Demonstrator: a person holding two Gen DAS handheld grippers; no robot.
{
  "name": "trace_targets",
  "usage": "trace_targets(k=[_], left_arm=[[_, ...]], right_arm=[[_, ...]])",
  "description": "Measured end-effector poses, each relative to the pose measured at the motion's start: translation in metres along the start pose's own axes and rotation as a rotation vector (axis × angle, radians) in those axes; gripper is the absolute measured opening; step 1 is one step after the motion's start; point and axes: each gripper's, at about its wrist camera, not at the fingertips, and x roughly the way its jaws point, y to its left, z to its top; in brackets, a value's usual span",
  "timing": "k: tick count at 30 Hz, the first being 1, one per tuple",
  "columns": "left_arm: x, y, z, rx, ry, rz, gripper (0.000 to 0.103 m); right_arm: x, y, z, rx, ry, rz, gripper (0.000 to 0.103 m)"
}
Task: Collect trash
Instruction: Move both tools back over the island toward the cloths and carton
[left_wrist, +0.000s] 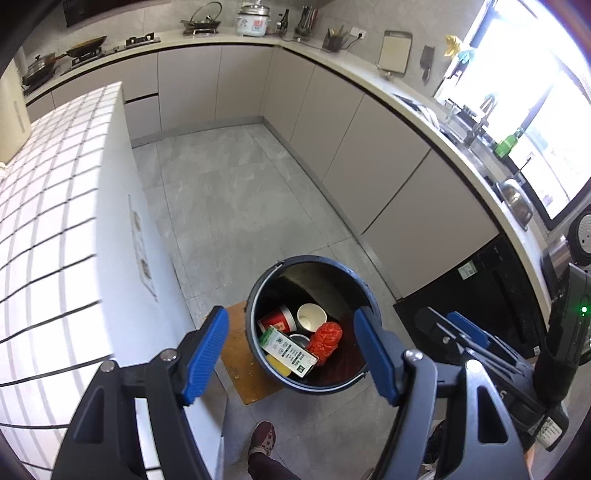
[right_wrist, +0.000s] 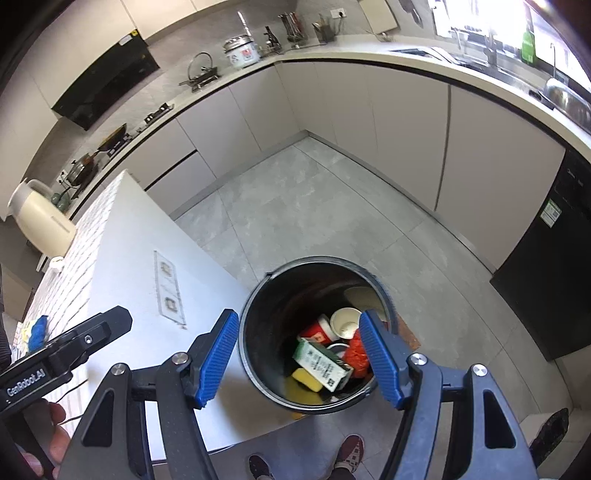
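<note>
A dark round trash bin (left_wrist: 266, 291) (right_wrist: 258, 314) stands on the floor beside the tiled counter. In it lie a red paper cup (left_wrist: 279, 320) (right_wrist: 318, 329), a white paper cup (left_wrist: 311, 316) (right_wrist: 345, 322), a crumpled red wrapper (left_wrist: 325, 341) (right_wrist: 356, 354), a green-and-white carton (left_wrist: 288, 350) (right_wrist: 321, 363) and a yellow item (right_wrist: 306, 380). My left gripper (left_wrist: 291, 350) hovers above the bin, open and empty. My right gripper (right_wrist: 301, 354) also hovers above it, open and empty; it shows at the right of the left wrist view (left_wrist: 469, 339).
The white tiled counter (left_wrist: 55, 206) (right_wrist: 122, 236) is at the left, with a cream kettle (right_wrist: 37, 218) and a blue-yellow item (right_wrist: 37, 328). A wooden board (left_wrist: 243, 358) lies under the bin. Cabinets, a black appliance (right_wrist: 546, 258) and the person's shoes (right_wrist: 349, 454) surround it.
</note>
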Motion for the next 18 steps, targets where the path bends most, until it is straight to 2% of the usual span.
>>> trace_targets(k=[8,18], left_arm=[[-0.045,0.046,-0.008,-0.033,-0.061,0.036,0.072],[-0.102,0.124,-0.035,-0.137,-0.134,0.129,0.072]], right_arm=[[-0.023,0.064,-0.014,-0.060,-0.036,0.039,0.070],[-0.039,0.162,-0.042,-0.170,-0.049,0.119,0.070]])
